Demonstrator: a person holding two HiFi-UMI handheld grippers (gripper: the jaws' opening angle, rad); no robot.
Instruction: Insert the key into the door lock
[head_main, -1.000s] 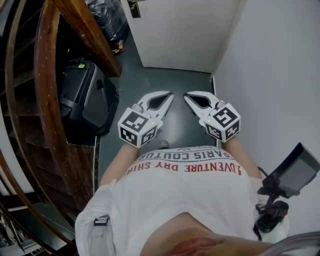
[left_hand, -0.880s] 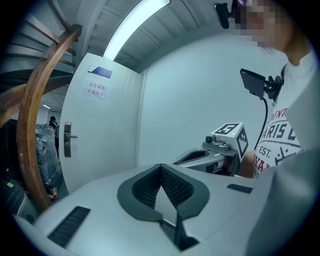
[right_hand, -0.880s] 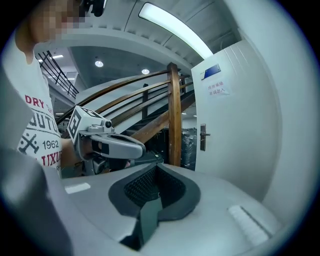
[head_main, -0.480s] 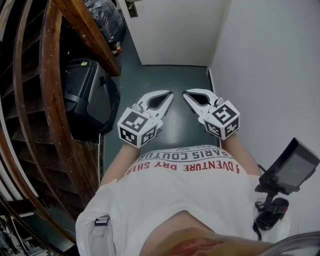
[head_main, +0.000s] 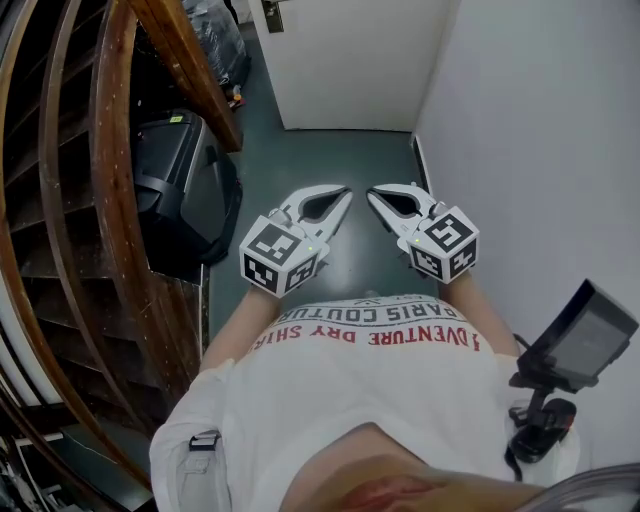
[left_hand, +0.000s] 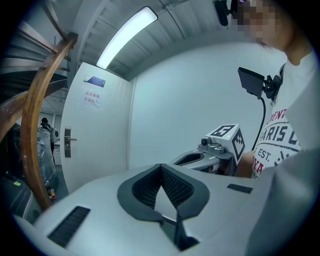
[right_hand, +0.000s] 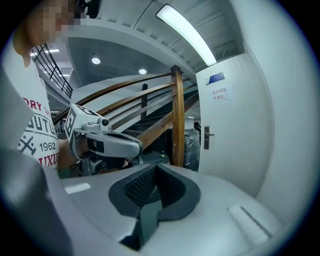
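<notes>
A white door (head_main: 350, 60) closes off the end of a narrow passage. Its metal handle and lock plate (left_hand: 67, 142) sit on its left edge, also seen in the right gripper view as the handle (right_hand: 206, 136). My left gripper (head_main: 345, 190) and right gripper (head_main: 372, 192) are held side by side in front of the person's shirt, pointing toward the door and well short of it. The jaws of both are shut, tips meeting, with nothing visible between them. No key shows in any view.
A curved wooden stair railing (head_main: 110, 150) and a black case (head_main: 180, 180) line the left of the passage. Dark bags (head_main: 215, 35) lie near the door. A white wall (head_main: 540, 150) runs along the right. A small monitor on a mount (head_main: 580, 335) hangs at the person's right side.
The person has moved along the passage with both grippers held out in front; the railing and black case have shifted at the left. Both jaws stay shut.
</notes>
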